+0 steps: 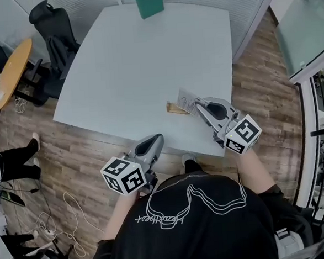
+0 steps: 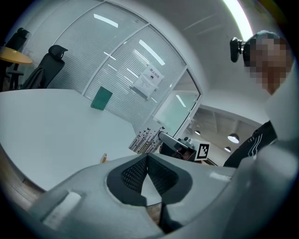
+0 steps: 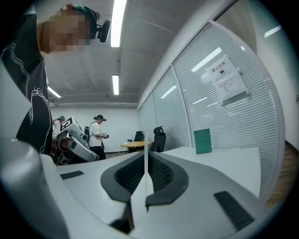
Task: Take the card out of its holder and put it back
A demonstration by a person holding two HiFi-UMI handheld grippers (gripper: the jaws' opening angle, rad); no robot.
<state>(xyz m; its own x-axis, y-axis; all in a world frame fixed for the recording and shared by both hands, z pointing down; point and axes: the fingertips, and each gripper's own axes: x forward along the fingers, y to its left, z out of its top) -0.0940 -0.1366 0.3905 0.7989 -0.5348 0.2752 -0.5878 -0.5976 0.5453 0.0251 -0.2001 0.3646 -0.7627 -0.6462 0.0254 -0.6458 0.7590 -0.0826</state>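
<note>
Pale blue-grey bench (image 1: 140,61). Tan wooden holder (image 1: 175,108). White card (image 1: 186,100) with fine black stripes, possibly tiny butterfly marks, too small to confirm. Grey left claw (image 1: 158,136) and right claw (image 1: 198,102), black ribbed pads (image 2: 133,175), black-and-white square-marker cubes (image 1: 124,176). Dark green board (image 1: 148,1). Brown plank floor (image 1: 258,86). Black shirt (image 1: 197,234), white line print. Orange-yellow round table (image 1: 11,70), black chair (image 1: 55,28).

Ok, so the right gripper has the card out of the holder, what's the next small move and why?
Probably lower the card back over the holder and line its bottom edge up with it. The right gripper is shut on the card, which hangs clear of the holder, so the taking-out step looks done. The left gripper is shut and empty, so the right one likely does this alone.
</note>
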